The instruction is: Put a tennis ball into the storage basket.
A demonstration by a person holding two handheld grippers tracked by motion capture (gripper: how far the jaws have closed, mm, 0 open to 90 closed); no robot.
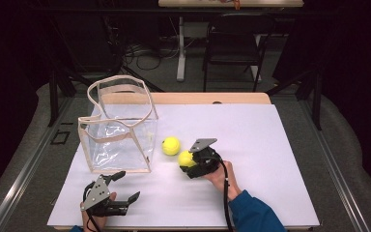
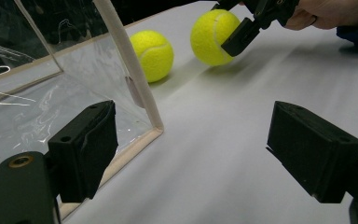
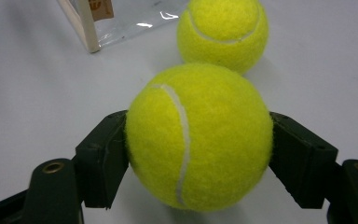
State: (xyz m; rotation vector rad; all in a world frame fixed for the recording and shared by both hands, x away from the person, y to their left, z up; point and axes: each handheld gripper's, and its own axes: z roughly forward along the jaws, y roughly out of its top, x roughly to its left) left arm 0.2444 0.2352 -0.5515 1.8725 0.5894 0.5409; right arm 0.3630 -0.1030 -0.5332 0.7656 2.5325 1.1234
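High view: two fuzzy yellow tennis balls lie on the white table (image 1: 270,145) beside one clear plastic bag with beige trim (image 1: 121,130). The right gripper (image 1: 189,162) clamps the nearer yellow tennis ball (image 1: 185,158); the farther ball (image 1: 171,145) rests free. Left gripper view: the left gripper (image 2: 191,144) gapes wide. Right gripper view: a white seam curves across the held ball.
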